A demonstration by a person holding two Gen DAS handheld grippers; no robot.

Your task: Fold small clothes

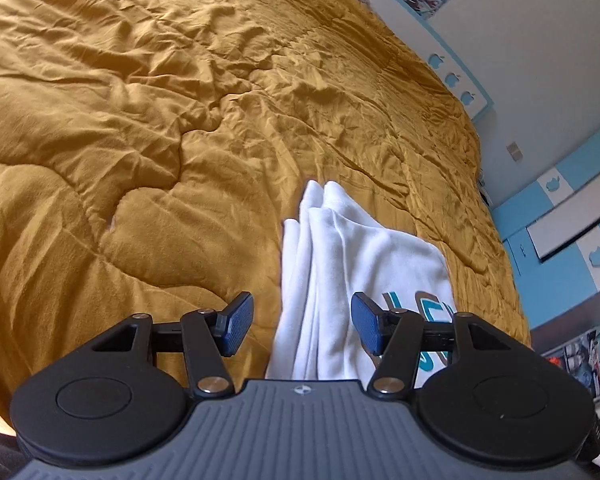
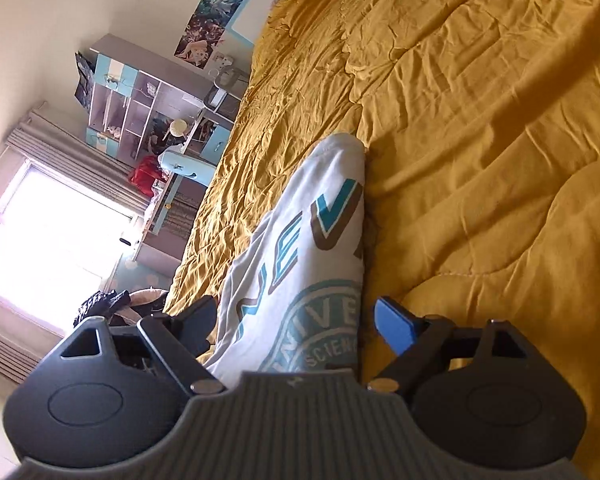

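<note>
White T-shirt [image 1: 340, 264], teal lettering, folded into a long strip on the mustard quilt [image 1: 160, 120] of the bed; strip runs toward 12 o'clock from both my claws. My left claw [image 1: 302, 328]: spread wide, pads astride the stacked fold edges, gripping nothing. My right claw [image 2: 296, 320]: spread wide, straddling the printed end, empty. Shelf unit [image 2: 148, 100] and window [image 2: 52, 224] at 9 to 10 o'clock.

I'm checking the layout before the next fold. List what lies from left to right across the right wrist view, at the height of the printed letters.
Bright curtained window → rumpled mustard-yellow bed quilt's narrow left strip → folded white T-shirt with teal lettering → the quilt's wide stretch again.
</note>
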